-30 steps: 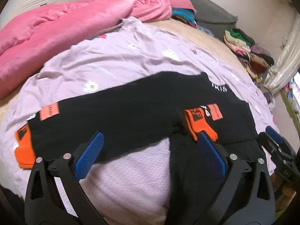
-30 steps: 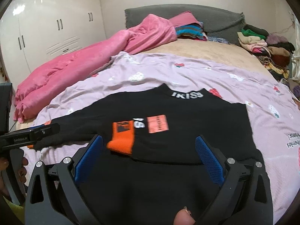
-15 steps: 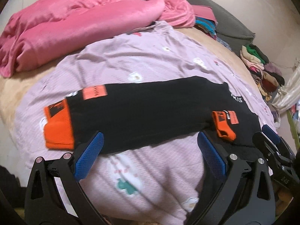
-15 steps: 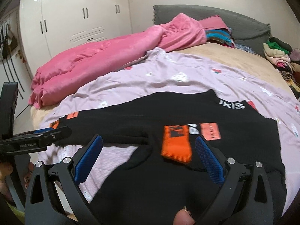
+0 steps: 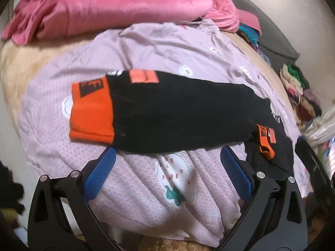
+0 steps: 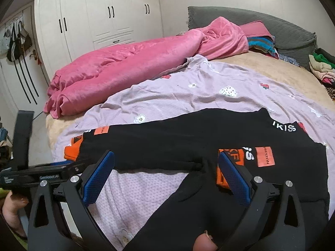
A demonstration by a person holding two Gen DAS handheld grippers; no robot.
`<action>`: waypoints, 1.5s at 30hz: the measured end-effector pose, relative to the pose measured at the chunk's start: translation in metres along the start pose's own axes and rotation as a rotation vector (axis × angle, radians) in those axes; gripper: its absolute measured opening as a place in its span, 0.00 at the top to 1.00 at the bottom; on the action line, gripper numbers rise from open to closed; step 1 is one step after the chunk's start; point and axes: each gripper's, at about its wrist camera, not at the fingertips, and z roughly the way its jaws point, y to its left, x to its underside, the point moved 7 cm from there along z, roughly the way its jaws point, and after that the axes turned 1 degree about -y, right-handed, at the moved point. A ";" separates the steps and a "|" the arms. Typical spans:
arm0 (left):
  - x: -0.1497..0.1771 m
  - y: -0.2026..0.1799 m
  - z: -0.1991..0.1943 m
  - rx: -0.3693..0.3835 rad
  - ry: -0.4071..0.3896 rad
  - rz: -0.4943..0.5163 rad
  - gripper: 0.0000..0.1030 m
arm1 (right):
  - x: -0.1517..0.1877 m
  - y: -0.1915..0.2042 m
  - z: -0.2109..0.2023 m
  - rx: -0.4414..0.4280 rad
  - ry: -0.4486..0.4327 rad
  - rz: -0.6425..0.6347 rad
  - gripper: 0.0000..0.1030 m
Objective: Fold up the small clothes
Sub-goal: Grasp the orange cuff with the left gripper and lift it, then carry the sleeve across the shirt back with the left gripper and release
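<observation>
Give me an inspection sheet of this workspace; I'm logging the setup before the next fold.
Surface: lilac sheet on bed, wrinkled.
Job's things: black top, one sleeve folded in, the other sleeve stretched out, orange cuff.
Clutter: pink blanket; clothes pile.
Grippers: left gripper and right gripper open, empty.
Cables: nothing seen.
Surroundings: white wardrobe, grey headboard.

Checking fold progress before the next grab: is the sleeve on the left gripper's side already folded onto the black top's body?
No: the left sleeve lies stretched out on the lilac sheet, its orange cuff far from the body.
</observation>
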 end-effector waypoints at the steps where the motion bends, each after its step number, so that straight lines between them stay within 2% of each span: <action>1: 0.002 0.006 0.004 0.004 0.018 -0.038 0.09 | 0.002 0.000 0.001 -0.003 0.003 0.004 0.04; 4: 0.001 0.015 0.011 0.060 0.030 -0.124 0.09 | 0.007 -0.003 0.004 -0.003 0.012 0.018 0.04; 8: -0.013 0.031 0.015 0.094 -0.018 -0.226 0.10 | 0.012 -0.013 0.003 0.004 0.010 0.051 0.04; 9: -0.016 0.034 0.016 0.105 -0.031 -0.257 0.11 | 0.013 -0.016 0.003 0.004 0.009 0.061 0.04; 11: -0.023 0.038 0.016 0.099 -0.058 -0.285 0.21 | 0.016 -0.021 0.003 0.005 0.008 0.082 0.04; 13: -0.031 0.041 0.014 0.066 -0.088 -0.284 0.49 | 0.018 -0.025 0.001 0.006 0.009 0.094 0.04; 14: -0.035 0.042 0.012 0.055 -0.106 -0.284 0.58 | 0.019 -0.027 0.000 0.006 0.007 0.096 0.04; 16: -0.041 0.044 0.011 0.060 -0.119 -0.289 0.85 | 0.020 -0.031 -0.005 0.008 0.000 0.100 0.04; 17: -0.043 0.045 0.009 0.072 -0.128 -0.288 0.88 | 0.020 -0.034 -0.007 0.010 -0.005 0.104 0.04; 23: -0.059 0.011 -0.024 0.113 -0.226 -0.147 0.91 | 0.019 -0.058 -0.029 0.025 -0.042 0.148 0.05; 28: -0.071 -0.041 -0.053 0.148 -0.298 -0.021 0.92 | 0.016 -0.085 -0.053 0.054 -0.086 0.194 0.05; 31: -0.077 -0.072 -0.055 0.188 -0.293 0.017 0.93 | 0.016 -0.106 -0.070 0.075 -0.118 0.228 0.05; 45: -0.076 -0.199 -0.065 0.254 -0.306 0.218 0.93 | 0.038 -0.204 -0.129 0.163 -0.222 0.413 0.05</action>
